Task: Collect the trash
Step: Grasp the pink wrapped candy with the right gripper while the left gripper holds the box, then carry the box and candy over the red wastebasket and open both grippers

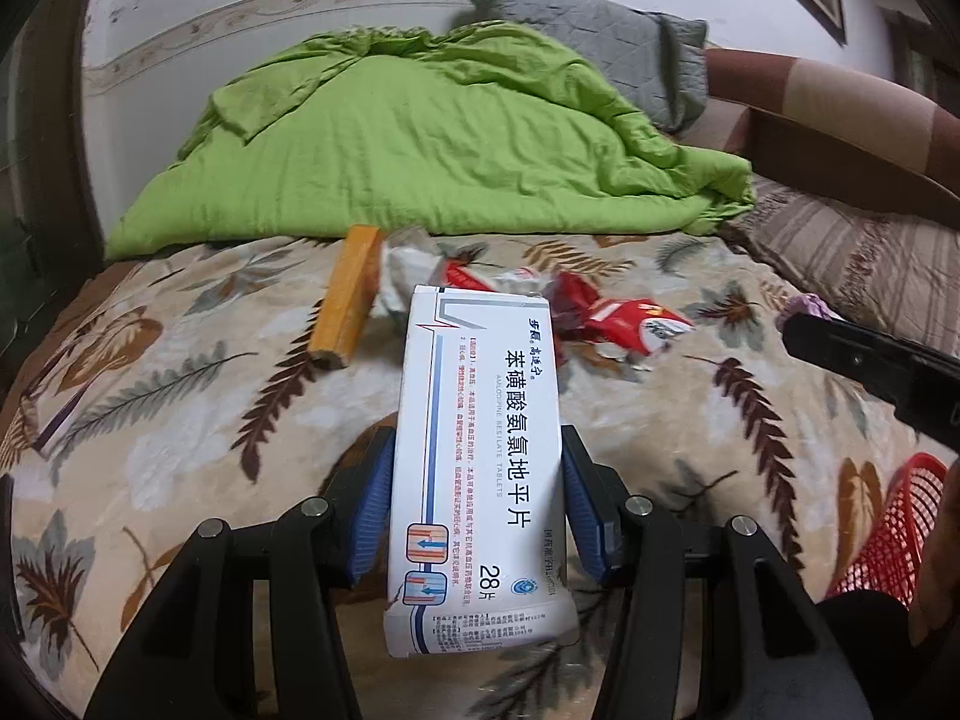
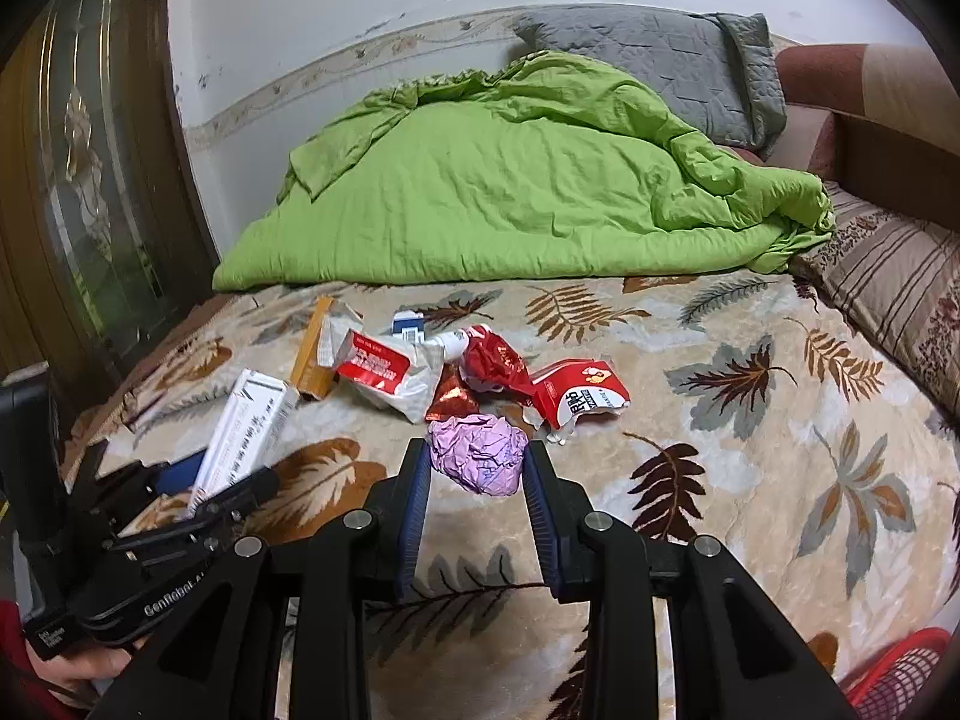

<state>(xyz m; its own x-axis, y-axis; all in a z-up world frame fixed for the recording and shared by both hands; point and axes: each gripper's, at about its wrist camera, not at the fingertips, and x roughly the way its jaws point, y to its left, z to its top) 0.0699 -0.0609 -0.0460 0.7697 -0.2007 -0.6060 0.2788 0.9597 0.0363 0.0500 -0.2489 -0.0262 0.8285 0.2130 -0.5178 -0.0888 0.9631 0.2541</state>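
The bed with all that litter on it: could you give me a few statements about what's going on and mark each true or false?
1. The left gripper holds a white medicine box between its fingers. True.
2. The right gripper has a red wrapper between its fingers. False: a crumpled purple paper ball sits between them.
3. A green quilt is heaped at the far end of the bed. True.
4. The orange box is in the red basket. False: it lies on the leaf-print blanket.
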